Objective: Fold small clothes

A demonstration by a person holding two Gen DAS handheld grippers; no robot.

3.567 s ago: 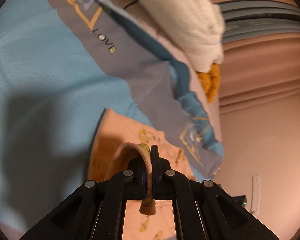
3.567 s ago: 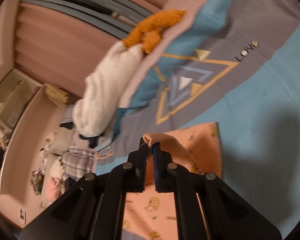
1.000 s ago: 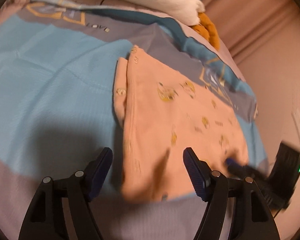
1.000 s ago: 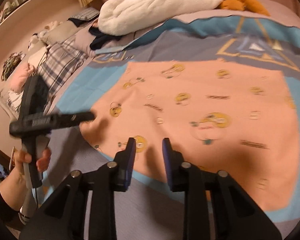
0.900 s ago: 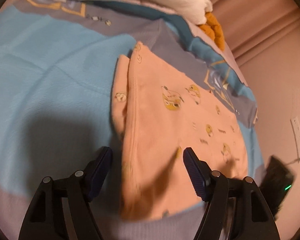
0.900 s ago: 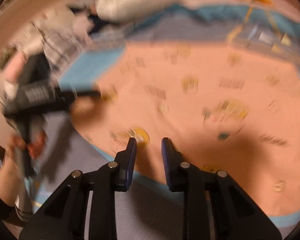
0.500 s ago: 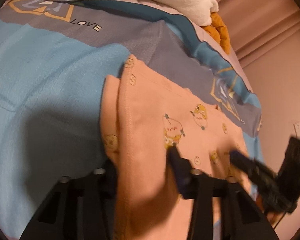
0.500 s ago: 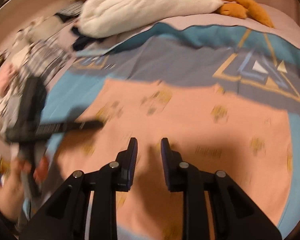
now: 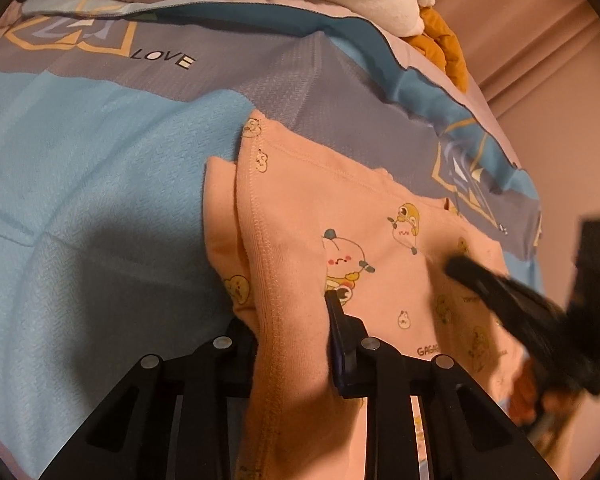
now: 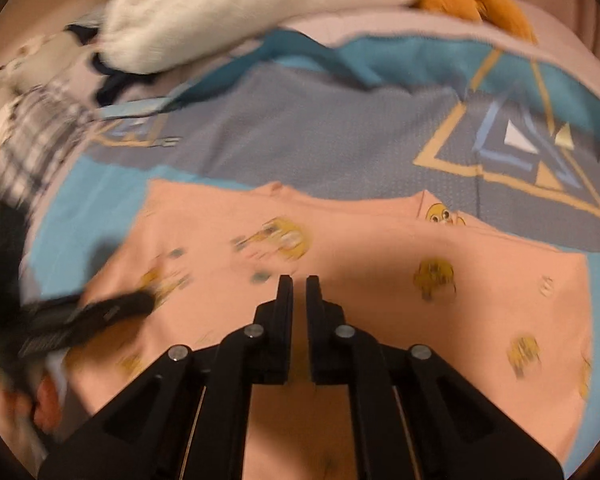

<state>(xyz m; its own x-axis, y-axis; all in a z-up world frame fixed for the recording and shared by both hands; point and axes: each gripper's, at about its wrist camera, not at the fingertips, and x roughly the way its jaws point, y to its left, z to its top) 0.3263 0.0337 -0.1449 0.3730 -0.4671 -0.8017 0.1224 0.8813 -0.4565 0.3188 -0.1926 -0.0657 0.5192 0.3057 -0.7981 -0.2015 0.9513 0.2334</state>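
A small peach garment [image 9: 340, 216] with cartoon prints lies folded on the blue and grey bedspread [image 9: 100, 160]. My left gripper [image 9: 290, 320] is open, its jaws straddling the garment's stitched left edge, one finger under the cloth. My right gripper [image 10: 296, 284] has its jaws almost together, a narrow gap showing, low over the middle of the garment [image 10: 380, 248]. It holds nothing visible. Each gripper shows blurred in the other's view, the right gripper [image 9: 500, 292] at the right and the left gripper [image 10: 80, 316] at the left.
A white plush blanket [image 10: 240, 4] and an orange cloth [image 10: 472, 0] lie at the far edge of the bed. Plaid clothes [image 10: 32, 132] are piled at the far left. A pink curtain [image 9: 540, 12] hangs behind the bed.
Both grippers let go of the garment, which now lies flat. The left gripper has moved forward onto its left edge. The right gripper has moved over the middle and narrowed.
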